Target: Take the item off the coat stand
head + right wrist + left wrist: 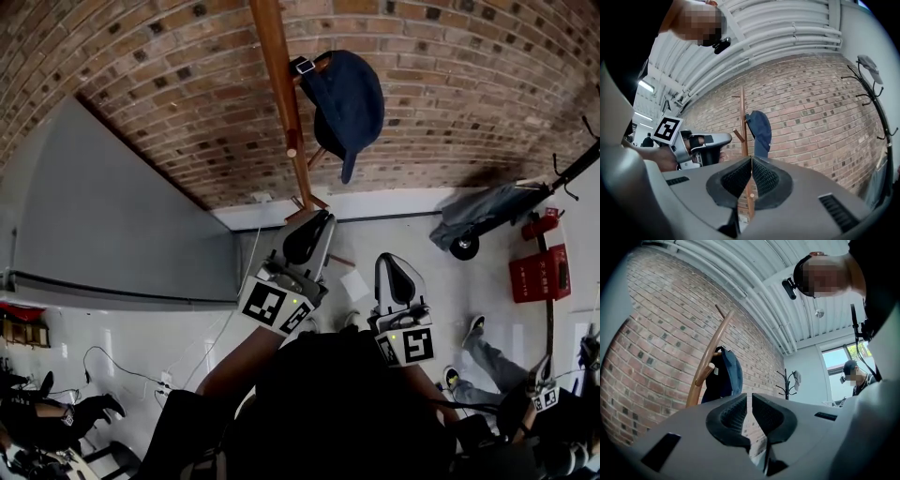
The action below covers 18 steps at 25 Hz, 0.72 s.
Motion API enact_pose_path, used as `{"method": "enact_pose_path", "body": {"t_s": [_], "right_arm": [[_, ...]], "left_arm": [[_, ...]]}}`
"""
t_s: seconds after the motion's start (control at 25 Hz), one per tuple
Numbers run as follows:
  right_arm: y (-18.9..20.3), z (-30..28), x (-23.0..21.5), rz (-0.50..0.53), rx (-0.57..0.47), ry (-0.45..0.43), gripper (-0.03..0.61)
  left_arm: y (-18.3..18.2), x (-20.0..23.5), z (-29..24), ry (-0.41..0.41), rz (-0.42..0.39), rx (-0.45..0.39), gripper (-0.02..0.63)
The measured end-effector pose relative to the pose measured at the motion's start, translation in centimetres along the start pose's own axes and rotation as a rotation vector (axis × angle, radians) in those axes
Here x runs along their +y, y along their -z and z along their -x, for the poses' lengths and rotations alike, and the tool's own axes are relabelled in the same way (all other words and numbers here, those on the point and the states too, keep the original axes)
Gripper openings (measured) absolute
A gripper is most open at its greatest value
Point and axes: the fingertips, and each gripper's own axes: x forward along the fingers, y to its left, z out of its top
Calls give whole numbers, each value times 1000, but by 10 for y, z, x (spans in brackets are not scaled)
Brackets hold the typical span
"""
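The cap [349,103] hangs on the stand [282,84], up ahead of the left gripper [309,232], which is nearer than the right gripper [395,270]; both have empty fingers pressed together.

One cap [352,98], one wooden stand [281,84], one black stand [876,108], two grippers [311,232] [395,277].

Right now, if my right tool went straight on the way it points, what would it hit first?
Most likely the wooden coat stand's post, just below the hanging navy cap; depth is hard to judge.
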Motion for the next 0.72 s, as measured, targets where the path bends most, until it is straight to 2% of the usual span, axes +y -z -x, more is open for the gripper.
{"method": "enact_pose_path", "body": {"t_s": [0.08,0.24,0.52,0.72], "right_arm": [[-1,-4,-2,-5,-8,-14,18],[-7,-13,-5,28,-27,-57,18],[-15,-21,-12,23,-90,-83,18],[-14,-25,-22,81,-39,-50,18]], "left_arm": [[-3,5,-8,-9,-5,-9,28],[-11,11,-21,-38,-3,-39,83],[-15,15,-38,-45,-20,-53,97],[-19,20,-47,-60,-42,-42,106]]}}
